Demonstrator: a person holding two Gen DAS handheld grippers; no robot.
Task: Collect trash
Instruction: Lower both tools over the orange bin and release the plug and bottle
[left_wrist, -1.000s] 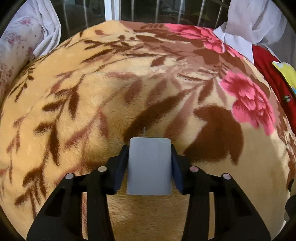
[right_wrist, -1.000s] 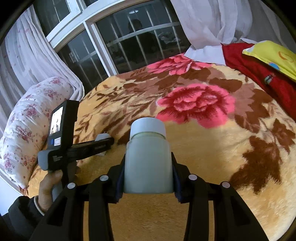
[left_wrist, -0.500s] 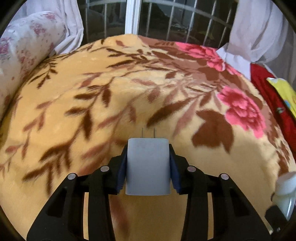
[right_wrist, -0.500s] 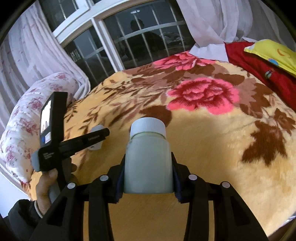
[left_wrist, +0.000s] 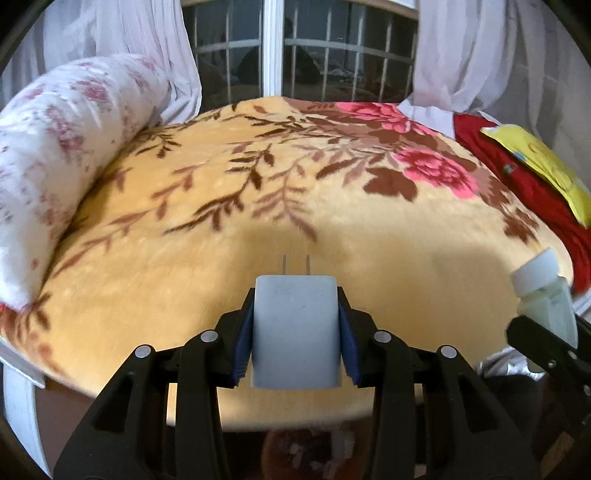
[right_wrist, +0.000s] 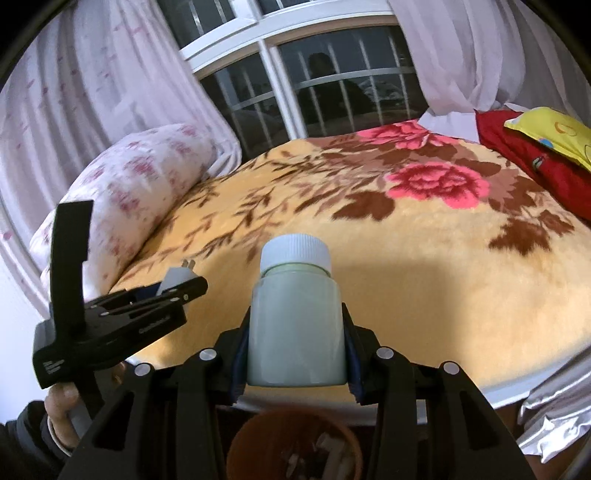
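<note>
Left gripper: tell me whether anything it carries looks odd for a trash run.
The left gripper is shut on a white wall charger, prongs intact and no damage visible. It hardly looks like trash, unlike the capped bottle in the right gripper.

No legible text anywhere. The left gripper (right_wrist: 177, 284) body has small white printing on its side in the right wrist view, too blurred to read. The yellow pillow (right_wrist: 554, 133) carries small printed shapes, not readable as characters.
</note>
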